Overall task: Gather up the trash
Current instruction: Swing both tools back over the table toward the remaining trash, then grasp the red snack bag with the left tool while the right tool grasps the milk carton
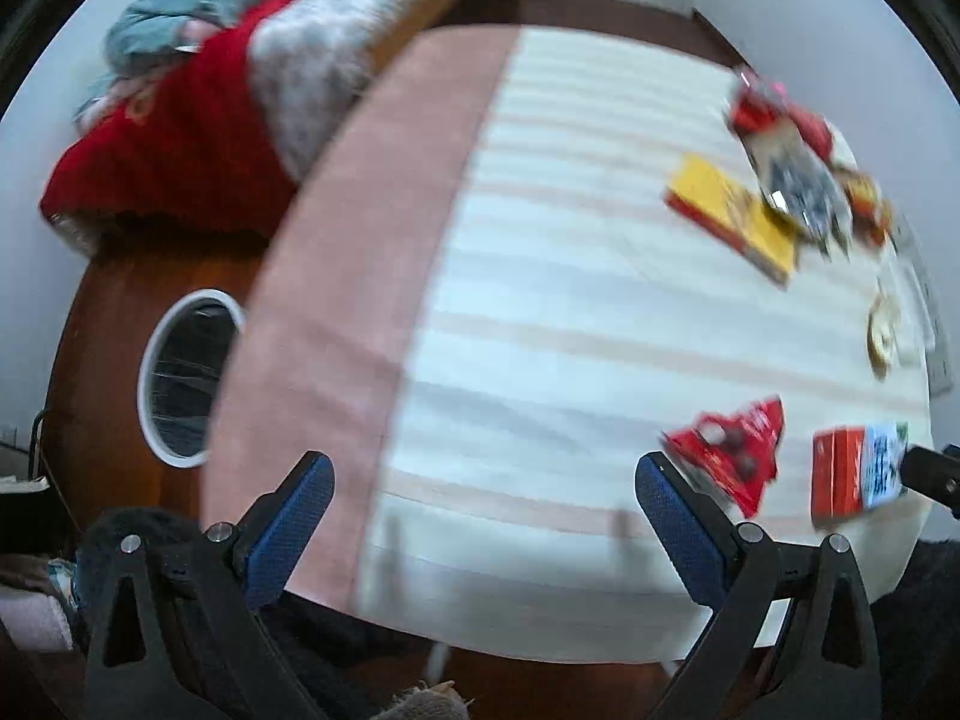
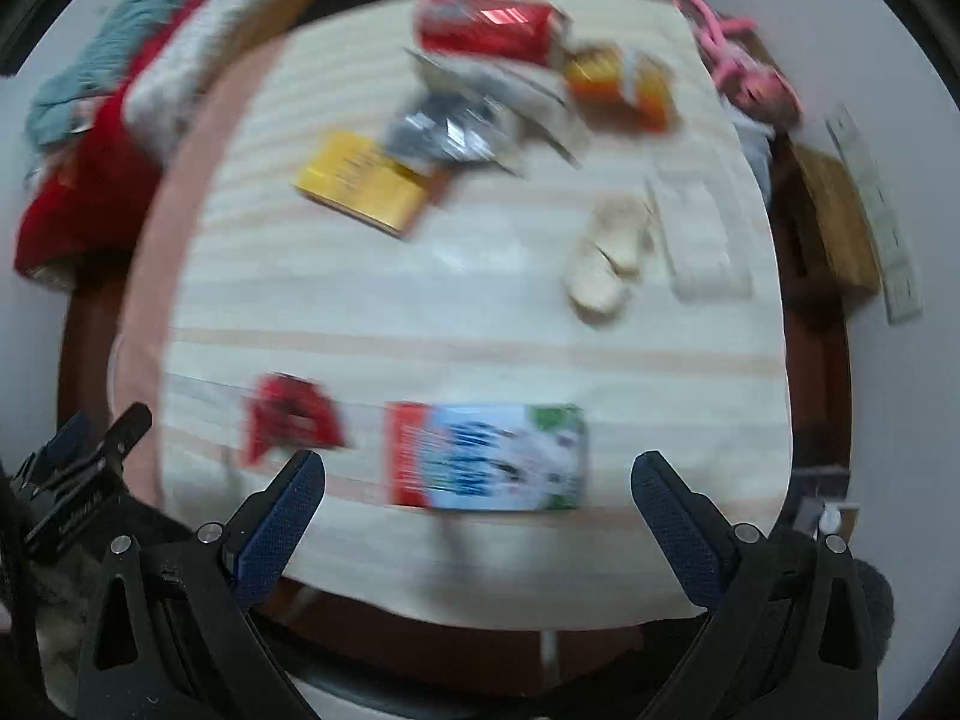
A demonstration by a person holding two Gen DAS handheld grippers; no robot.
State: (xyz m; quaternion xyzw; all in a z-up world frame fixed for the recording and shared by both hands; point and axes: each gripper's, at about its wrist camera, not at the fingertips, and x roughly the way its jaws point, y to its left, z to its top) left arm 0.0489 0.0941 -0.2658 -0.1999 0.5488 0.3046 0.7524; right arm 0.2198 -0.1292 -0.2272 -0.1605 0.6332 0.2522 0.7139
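Trash lies on a striped cloth [image 2: 372,300] over a table. A red-and-blue carton [image 2: 486,456] lies flat just ahead of my right gripper [image 2: 477,480], which is open and empty above it. A crumpled red wrapper [image 2: 288,417] lies to its left; in the left wrist view the wrapper [image 1: 729,450] and carton [image 1: 855,471] sit right of my left gripper [image 1: 483,480], open and empty over the cloth's near edge. Further back are a yellow box [image 2: 360,180], a silver foil bag [image 2: 444,126] and a red packet [image 2: 486,30].
A white-rimmed bin [image 1: 186,378] stands on the floor left of the table. Red, grey and teal clothes [image 1: 198,120] are piled at the far left. An orange packet [image 2: 624,84], a beige item [image 2: 606,258] and a clear tray [image 2: 696,234] lie at the right.
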